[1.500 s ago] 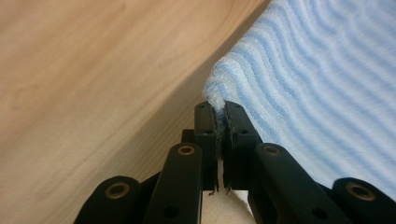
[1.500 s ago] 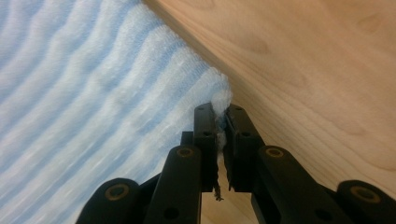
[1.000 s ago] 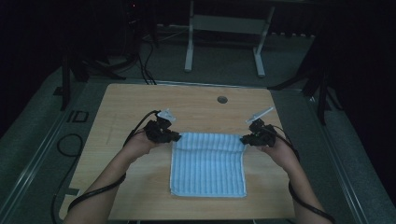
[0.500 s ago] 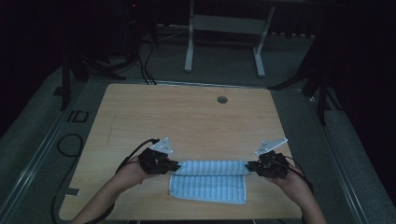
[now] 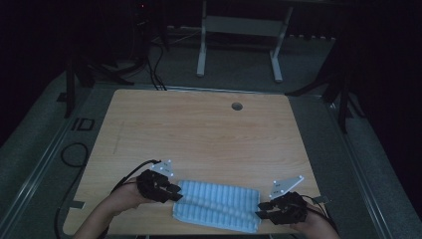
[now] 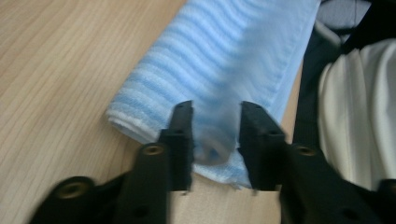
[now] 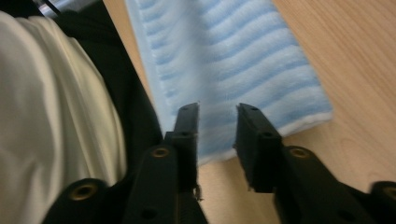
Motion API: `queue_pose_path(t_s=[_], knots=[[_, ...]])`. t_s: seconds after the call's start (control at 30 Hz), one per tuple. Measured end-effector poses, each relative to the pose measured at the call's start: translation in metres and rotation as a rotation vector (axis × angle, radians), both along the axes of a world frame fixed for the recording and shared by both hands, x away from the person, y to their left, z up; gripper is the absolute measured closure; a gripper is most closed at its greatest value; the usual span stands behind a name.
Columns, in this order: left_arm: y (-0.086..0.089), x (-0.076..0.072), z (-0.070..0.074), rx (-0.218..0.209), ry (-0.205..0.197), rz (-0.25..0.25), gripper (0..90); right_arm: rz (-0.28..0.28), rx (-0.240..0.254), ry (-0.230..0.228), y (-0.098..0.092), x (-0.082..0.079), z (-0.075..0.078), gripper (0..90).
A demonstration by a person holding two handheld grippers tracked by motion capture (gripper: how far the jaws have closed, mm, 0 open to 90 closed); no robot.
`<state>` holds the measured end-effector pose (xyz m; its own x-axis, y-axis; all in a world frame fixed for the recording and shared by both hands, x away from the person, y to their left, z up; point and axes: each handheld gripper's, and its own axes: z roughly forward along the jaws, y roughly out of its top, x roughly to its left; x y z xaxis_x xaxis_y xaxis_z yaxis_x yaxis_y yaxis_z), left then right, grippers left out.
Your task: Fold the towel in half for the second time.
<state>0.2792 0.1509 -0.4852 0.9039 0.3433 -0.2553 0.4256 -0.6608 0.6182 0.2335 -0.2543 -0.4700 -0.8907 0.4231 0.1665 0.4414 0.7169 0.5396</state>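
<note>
With the jaws of the left gripper (image 5: 175, 191) and right gripper (image 5: 262, 212) just opened and parted around the folded towel (image 5: 219, 205), its top layer could be dragged askew if snagged on withdrawal.

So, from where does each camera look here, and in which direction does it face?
High view: above the person's side, facing forward and down on the table; forearms, both grippers.
Left gripper view: rides the left gripper, along its jaws at the towel.
Right gripper view: rides the right gripper, along its jaws.
All share the folded towel.
</note>
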Motion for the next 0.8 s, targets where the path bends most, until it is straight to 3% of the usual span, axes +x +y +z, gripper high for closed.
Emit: queue_pose_path(t_s=[0.03,0.1,0.23,0.33,0.47,0.53,0.67,0.77,0.8], knots=[[0.001,0.001,0.002,-0.012,-0.014,0.020,59.3,-0.013,0.013,0.007,-0.001,0.001,0.001,64.4],[0.000,0.004,0.005,-0.018,-0.019,0.059,59.0,-0.066,-0.002,-0.032,-0.002,0.005,0.002,63.4],[-0.014,0.004,0.002,-0.022,-0.028,0.044,54.8,-0.137,-0.019,-0.048,0.006,0.014,-0.004,58.9],[-0.025,0.003,-0.006,-0.021,-0.019,0.028,51.9,-0.131,-0.021,-0.047,0.014,0.016,-0.012,57.5],[-0.034,0.002,-0.017,0.027,-0.023,0.031,51.8,-0.107,-0.052,-0.043,0.022,0.014,-0.019,55.9],[-0.040,0.004,-0.028,0.058,-0.011,0.033,51.8,-0.098,-0.057,-0.035,0.023,0.012,-0.024,54.6],[-0.040,0.008,-0.042,0.079,0.023,0.053,51.8,-0.115,-0.098,-0.013,0.024,0.014,-0.039,53.7],[-0.038,0.010,-0.048,0.058,0.045,0.065,51.8,-0.122,-0.115,0.008,0.021,0.019,-0.052,53.6],[-0.037,0.011,-0.048,0.057,0.043,0.068,51.8,-0.132,-0.101,0.020,0.019,0.021,-0.054,54.0]])
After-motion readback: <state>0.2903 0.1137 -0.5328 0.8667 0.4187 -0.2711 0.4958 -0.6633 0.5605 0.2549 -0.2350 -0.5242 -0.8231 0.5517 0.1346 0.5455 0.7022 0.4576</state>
